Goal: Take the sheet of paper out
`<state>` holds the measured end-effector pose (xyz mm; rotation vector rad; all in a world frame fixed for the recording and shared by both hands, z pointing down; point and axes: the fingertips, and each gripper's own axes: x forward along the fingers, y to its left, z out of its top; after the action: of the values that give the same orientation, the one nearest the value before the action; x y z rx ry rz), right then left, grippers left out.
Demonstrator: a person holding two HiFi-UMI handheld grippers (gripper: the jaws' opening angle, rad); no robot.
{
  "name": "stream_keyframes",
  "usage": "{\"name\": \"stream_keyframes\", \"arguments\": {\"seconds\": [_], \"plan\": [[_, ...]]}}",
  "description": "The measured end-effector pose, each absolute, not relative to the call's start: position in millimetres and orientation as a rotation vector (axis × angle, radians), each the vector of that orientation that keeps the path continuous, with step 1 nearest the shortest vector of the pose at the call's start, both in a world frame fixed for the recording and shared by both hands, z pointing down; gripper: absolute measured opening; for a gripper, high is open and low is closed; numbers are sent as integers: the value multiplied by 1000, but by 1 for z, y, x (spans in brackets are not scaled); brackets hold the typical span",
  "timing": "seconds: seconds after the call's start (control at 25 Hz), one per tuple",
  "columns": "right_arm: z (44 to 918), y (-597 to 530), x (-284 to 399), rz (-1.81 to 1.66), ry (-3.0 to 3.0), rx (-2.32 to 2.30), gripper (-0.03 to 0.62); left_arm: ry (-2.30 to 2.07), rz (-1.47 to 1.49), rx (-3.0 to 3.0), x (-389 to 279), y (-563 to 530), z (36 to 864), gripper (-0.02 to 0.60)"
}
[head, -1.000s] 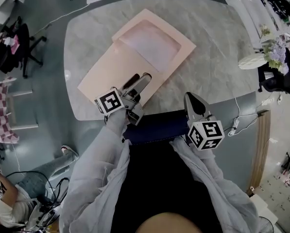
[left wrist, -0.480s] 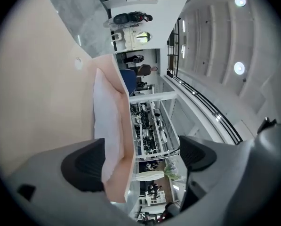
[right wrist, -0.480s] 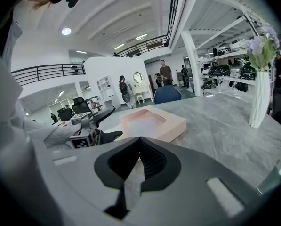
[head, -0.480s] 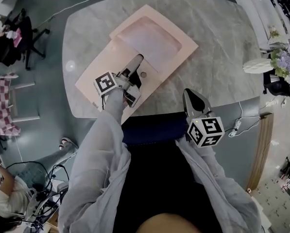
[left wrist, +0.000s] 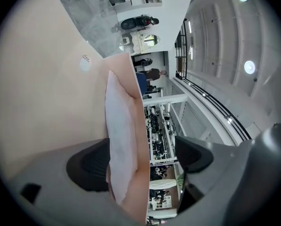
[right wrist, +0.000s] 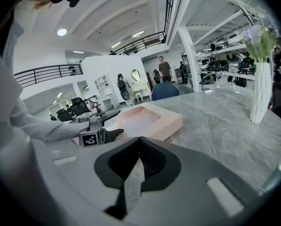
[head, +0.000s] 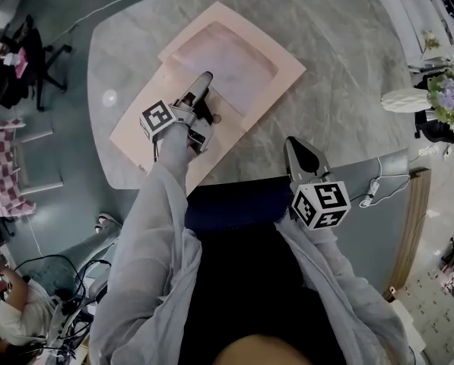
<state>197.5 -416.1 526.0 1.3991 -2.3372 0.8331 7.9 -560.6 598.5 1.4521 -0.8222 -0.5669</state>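
A large pink paper envelope (head: 276, 71) lies on the marble table (head: 341, 90), with a pale sheet (head: 223, 55) showing in its open window. My left gripper (head: 205, 93) reaches level over it to the window's near edge. In the left gripper view the pink edge (left wrist: 139, 140) and the white sheet (left wrist: 119, 135) stand between the closing jaws of the left gripper (left wrist: 140, 159); the right pad (left wrist: 193, 153) is still apart from them. My right gripper (head: 299, 147) is shut and empty at the table's front edge. The right gripper view shows the right gripper (right wrist: 140, 147), the envelope (right wrist: 147, 119) and the left gripper (right wrist: 113, 126).
A white vase with purple flowers (head: 409, 97) stands at the table's right edge, tall in the right gripper view as the vase (right wrist: 261, 79). A dark blue chair seat (head: 234, 204) sits below the table's front edge. An office chair (head: 29, 59) stands on the floor at left.
My left gripper has travelled forward across the envelope to the window's near edge, rolling as it went, and its jaws have narrowed. The right gripper has barely shifted.
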Motion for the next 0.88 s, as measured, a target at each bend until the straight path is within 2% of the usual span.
{"name": "stream_keyframes", "arguments": {"seconds": [0.28,0.6,0.64,0.72,0.88], "plan": [[529,-423,196,847,-2343,1391,8,-842,-486,1479,15,-573,608,416],[535,-426,201,864,-2321,1405,8,-861,-420,1501,15,-584,618,337],[536,-426,203,865,-2318,1408,8,-878,-384,1500,15,-584,623,304],[536,-427,205,868,-2316,1414,8,-930,-295,1489,13,-584,634,177],[537,-429,206,871,-2319,1419,8,-1002,-160,1464,12,-585,648,99]]}}
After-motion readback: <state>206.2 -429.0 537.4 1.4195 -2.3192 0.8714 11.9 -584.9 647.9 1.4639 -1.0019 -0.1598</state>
